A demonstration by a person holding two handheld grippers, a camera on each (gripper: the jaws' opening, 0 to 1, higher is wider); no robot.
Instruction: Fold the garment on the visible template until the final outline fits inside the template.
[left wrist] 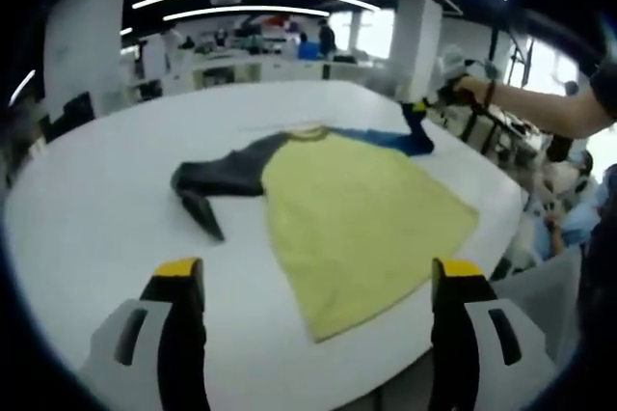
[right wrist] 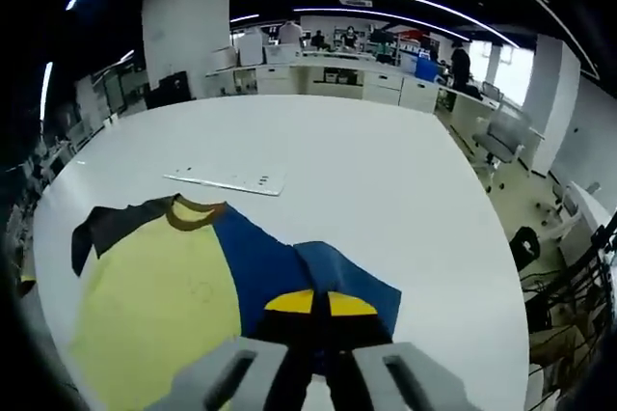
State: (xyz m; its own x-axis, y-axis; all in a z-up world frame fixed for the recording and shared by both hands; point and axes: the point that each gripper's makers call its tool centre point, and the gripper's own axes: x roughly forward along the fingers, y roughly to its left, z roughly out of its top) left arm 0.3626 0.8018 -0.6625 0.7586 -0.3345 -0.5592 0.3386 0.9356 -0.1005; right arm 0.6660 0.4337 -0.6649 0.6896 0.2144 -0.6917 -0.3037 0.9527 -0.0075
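Left gripper (left wrist: pixel 318 281) low in the left gripper view, jaws spread wide, yellow tips far apart, nothing between them, hovering over bare white table (left wrist: pixel 87 218). Shirt (left wrist: pixel 357 208) spread mid-frame just beyond those jaws: yellow body fanning toward lower right, dark grey sleeve (left wrist: pixel 217 179) bunched at centre left, its cuff trailing down toward the left jaw. Blue sleeve (left wrist: pixel 390 138) stretched away to the upper right, pinched there by the right gripper (left wrist: pixel 416 114), a person's bare arm (left wrist: pixel 540 107) reaching in from the right edge behind it. Beyond the table, desks, white pillars and ceiling light strips across the top; people seated at far right, blurred.

Right gripper view: right gripper (right wrist: pixel 320 303) at bottom centre, yellow tips pressed together, clamped on the blue sleeve (right wrist: pixel 333 281) right at its edge. Shirt (right wrist: pixel 164 305) filling the lower left: yellow front, brownish collar (right wrist: pixel 193 213), blue shoulder running to the jaws, dark sleeve (right wrist: pixel 106 228) at far left. A flat white strip (right wrist: pixel 227 180) lying on the table (right wrist: pixel 386 170) above the collar, apart from the shirt; cannot tell what it is. Nothing blocking the cloth except the gripper's own jaws. Chairs and racks at the right edge, office desks along the top.
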